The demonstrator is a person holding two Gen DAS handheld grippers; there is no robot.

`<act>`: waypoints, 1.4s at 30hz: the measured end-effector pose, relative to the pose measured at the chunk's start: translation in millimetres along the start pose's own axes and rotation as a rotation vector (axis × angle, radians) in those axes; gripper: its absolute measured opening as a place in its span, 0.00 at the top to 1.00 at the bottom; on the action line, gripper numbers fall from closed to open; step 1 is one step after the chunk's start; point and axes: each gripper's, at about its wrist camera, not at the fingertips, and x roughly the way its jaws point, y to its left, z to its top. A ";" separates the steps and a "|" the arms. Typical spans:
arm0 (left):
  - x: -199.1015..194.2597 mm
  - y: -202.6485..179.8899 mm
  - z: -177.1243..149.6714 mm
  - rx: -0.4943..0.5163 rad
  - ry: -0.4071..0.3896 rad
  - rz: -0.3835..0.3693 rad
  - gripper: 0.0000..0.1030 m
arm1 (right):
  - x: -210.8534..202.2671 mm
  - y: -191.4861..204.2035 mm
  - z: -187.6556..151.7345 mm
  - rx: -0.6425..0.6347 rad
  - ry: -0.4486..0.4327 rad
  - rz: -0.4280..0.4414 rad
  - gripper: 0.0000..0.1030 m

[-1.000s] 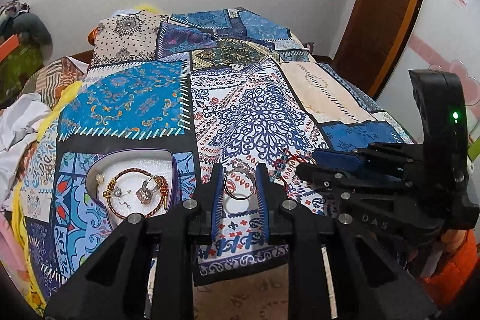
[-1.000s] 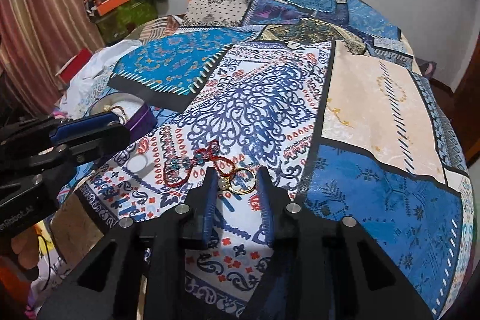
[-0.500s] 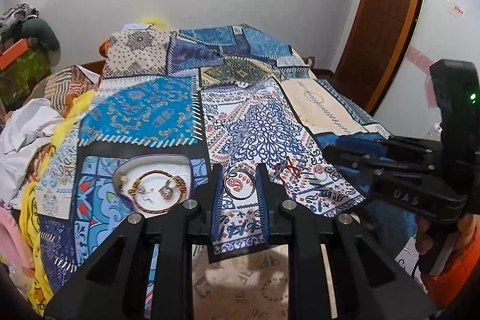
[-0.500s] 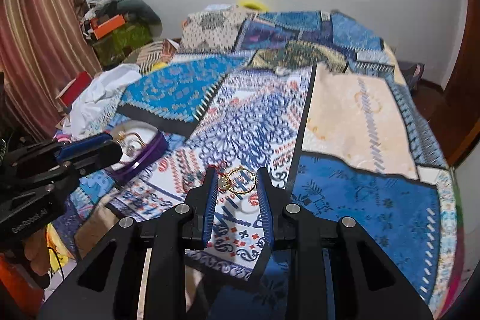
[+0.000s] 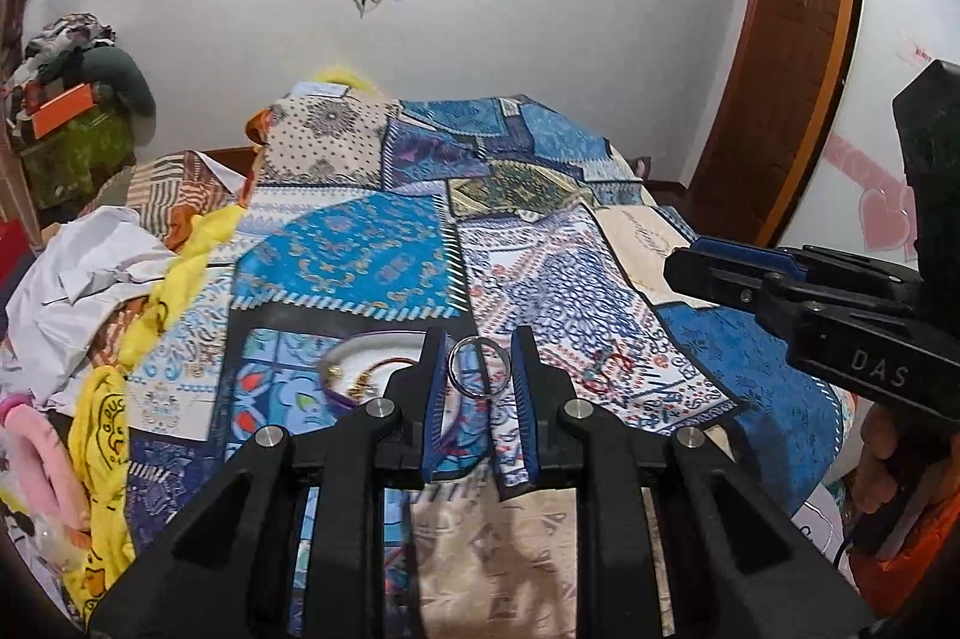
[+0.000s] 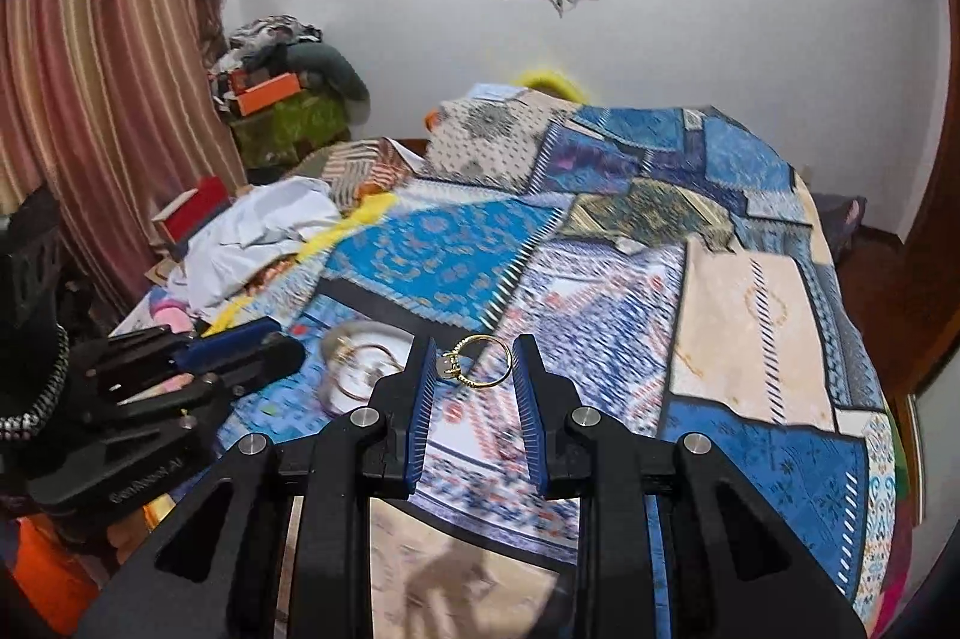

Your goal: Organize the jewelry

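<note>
1. Jewelry is split three ways here: a plain silver metal ring (image 5: pixel 480 367) sits clamped between the blue-padded fingers (image 5: pixel 434 387) of the left gripper (image 5: pixel 478 369), held above the bed.
2. A thin gold ring with a small stone setting (image 6: pixel 477 362) is pinched across its width by the right gripper (image 6: pixel 476 366), whose fingers (image 6: pixel 422 387) stand only as far apart as the ring.
3. More pieces, among them a red-and-gold beaded bracelet (image 5: pixel 384 369), lie in a shallow round white dish with a purple rim (image 5: pixel 360 348) on the bed, just left of the left gripper's tips and partly hidden by them.
4. A small red and blue beaded piece (image 5: pixel 603 369) lies loose on the blue patchwork-print bedspread (image 5: pixel 360 255), to the right of the silver ring.
5. In the left wrist view the right gripper (image 5: pixel 708 270) reaches in from the right edge, well above the bedspread.
6. A heap of white and yellow clothes (image 5: pixel 90 273) lies along the bed's left side.
</note>
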 end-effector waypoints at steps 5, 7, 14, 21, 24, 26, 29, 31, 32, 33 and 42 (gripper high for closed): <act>-6.3 19.5 0.3 -0.023 -0.016 0.021 0.80 | 7.8 20.1 7.7 -0.018 -0.014 0.018 0.77; -7.5 26.6 -0.8 -0.030 -0.017 0.027 0.80 | 12.1 27.0 11.5 -0.017 -0.018 0.037 0.77; -0.4 53.1 -6.2 -0.058 0.000 0.045 0.80 | 32.3 48.9 19.1 -0.039 -0.010 0.058 0.77; 21.4 70.7 -11.9 -0.074 0.038 0.047 0.80 | 67.3 51.2 14.1 -0.029 0.058 0.067 0.77; 35.5 74.2 -14.5 -0.076 0.061 0.041 0.80 | 85.1 48.5 10.5 -0.020 0.101 0.072 0.77; 44.3 77.2 -15.0 -0.083 0.074 0.037 0.80 | 92.0 46.8 8.4 -0.013 0.123 0.077 0.77; 58.1 81.5 -13.5 -0.083 0.092 0.034 0.80 | 106.1 43.9 4.4 -0.011 0.162 0.085 0.77; 66.6 85.2 -11.1 -0.078 0.104 0.027 0.80 | 114.1 44.7 2.3 -0.022 0.182 0.083 0.77; 69.7 87.3 -9.8 -0.079 0.110 0.021 0.80 | 118.6 45.5 1.1 -0.028 0.193 0.083 0.77; 73.6 89.8 -8.5 -0.082 0.119 0.015 0.80 | 123.1 46.5 0.0 -0.034 0.204 0.085 0.77; 93.9 97.7 -7.6 -0.087 0.161 -0.023 0.81 | 146.9 52.9 -7.8 -0.067 0.266 0.093 0.77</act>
